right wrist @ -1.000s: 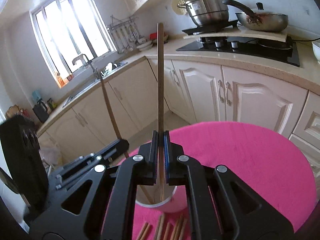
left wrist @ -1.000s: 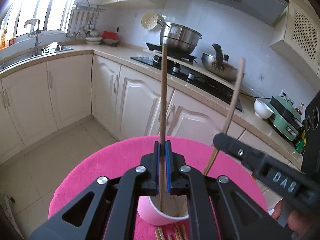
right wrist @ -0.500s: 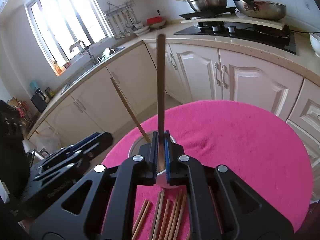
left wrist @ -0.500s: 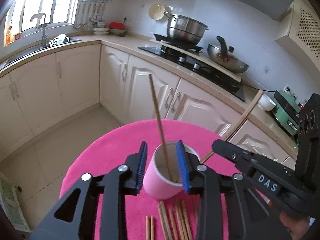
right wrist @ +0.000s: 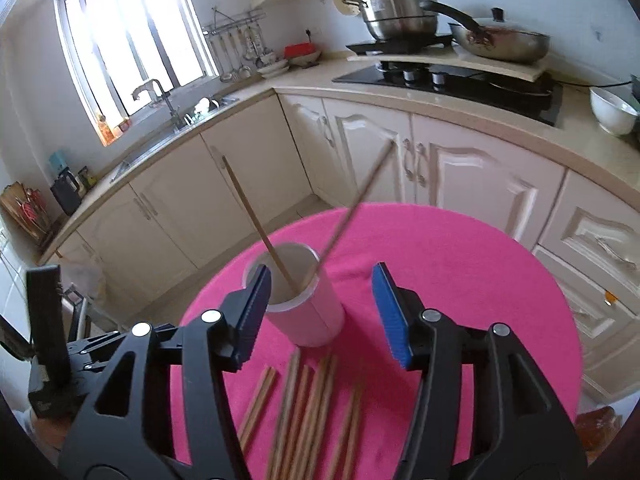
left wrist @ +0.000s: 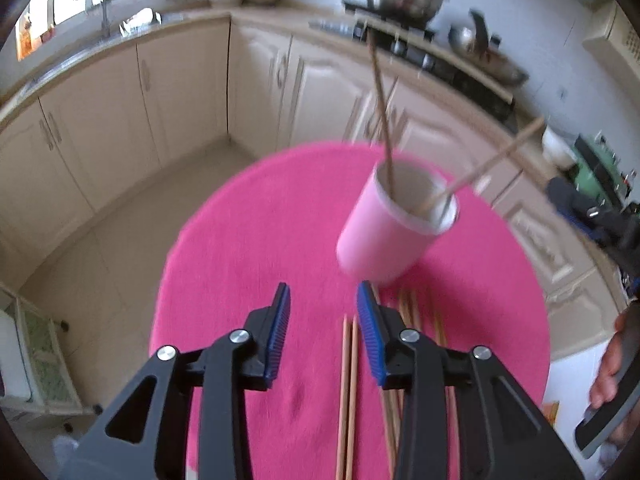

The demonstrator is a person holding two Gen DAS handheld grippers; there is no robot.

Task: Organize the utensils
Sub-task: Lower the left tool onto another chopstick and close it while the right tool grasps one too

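A pink cup (left wrist: 384, 240) stands on the round pink table (left wrist: 248, 248) with two wooden chopsticks (left wrist: 382, 112) leaning inside it; it also shows in the right wrist view (right wrist: 308, 304). Several more chopsticks (right wrist: 304, 408) lie flat on the cloth in front of the cup, also in the left wrist view (left wrist: 348, 392). My left gripper (left wrist: 323, 336) is open and empty, low over the lying chopsticks. My right gripper (right wrist: 322, 316) is open and empty, just behind the cup.
Cream kitchen cabinets (right wrist: 460, 176) and a counter with a stove (right wrist: 448, 76), pots and a white bowl (right wrist: 612, 112) stand beyond the table. A sink (right wrist: 176, 120) is under the window at left. Tiled floor (left wrist: 132, 216) lies left of the table.
Both grippers have opened and let go of their chopsticks, which now lean in the cup. Both grippers pulled back, and the left one dropped toward the lying chopsticks.
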